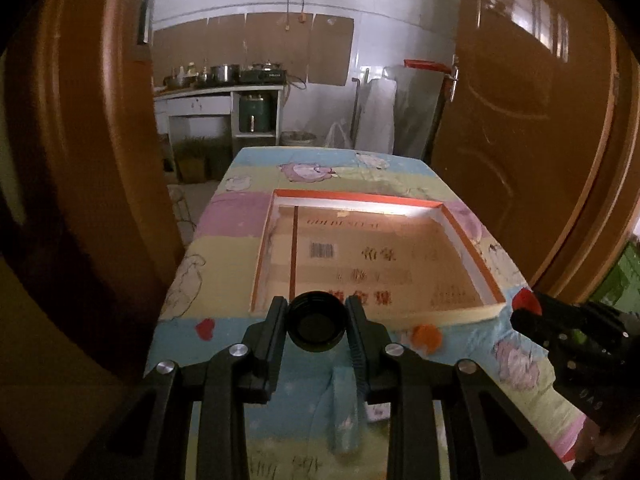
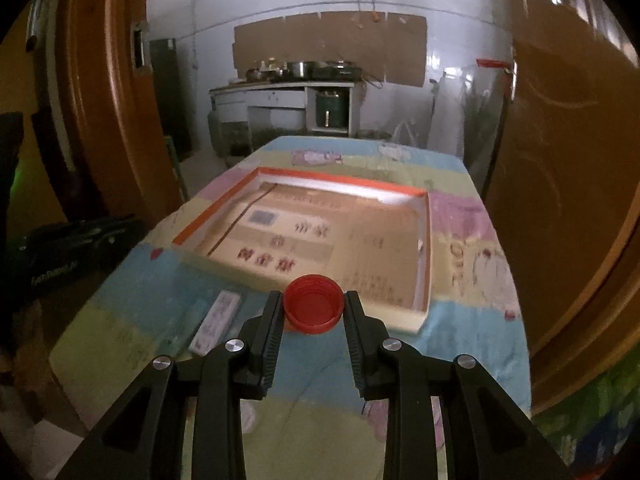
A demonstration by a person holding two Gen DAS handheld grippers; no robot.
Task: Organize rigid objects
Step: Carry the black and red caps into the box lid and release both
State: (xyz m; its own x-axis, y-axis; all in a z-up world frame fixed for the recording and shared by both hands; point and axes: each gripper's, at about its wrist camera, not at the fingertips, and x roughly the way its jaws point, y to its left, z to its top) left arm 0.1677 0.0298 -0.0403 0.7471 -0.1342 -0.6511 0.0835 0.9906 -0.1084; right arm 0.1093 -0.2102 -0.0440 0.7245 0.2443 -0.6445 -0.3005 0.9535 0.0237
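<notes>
I am looking down over the table (image 1: 224, 364), which is wearing a pastel cartoon cloth and filling most of the space below and ahead of both claws. Just beyond the fingertips, the shallow cardboard tray (image 1: 360, 196) with its orange rim is lying flat and open-topped, its printed floor bare as far as I can see; I am judging it to be the collecting place, since it is sitting squarely in front of both tools. A flat white packet (image 2: 216, 322) is lying on the cloth to the left of my right claw, near it and outside the tray.

My left gripper (image 1: 317, 322) is pinching a black bottle cap (image 1: 316, 326) by its sides, hollow facing the camera, jaws closed down to the cap's width. My right gripper (image 2: 313, 312) is doing the same with a red bottle cap (image 2: 313, 304), pads pressing its ribbed wall on both sides. Gripping across the rim is keeping each cap from rolling out.

Both caps are hanging clear of the cloth, short of the tray's near wall. An orange cap (image 1: 427, 338) is resting on the cloth to the right of my left claw, just before the tray, not yet gathered.
</notes>
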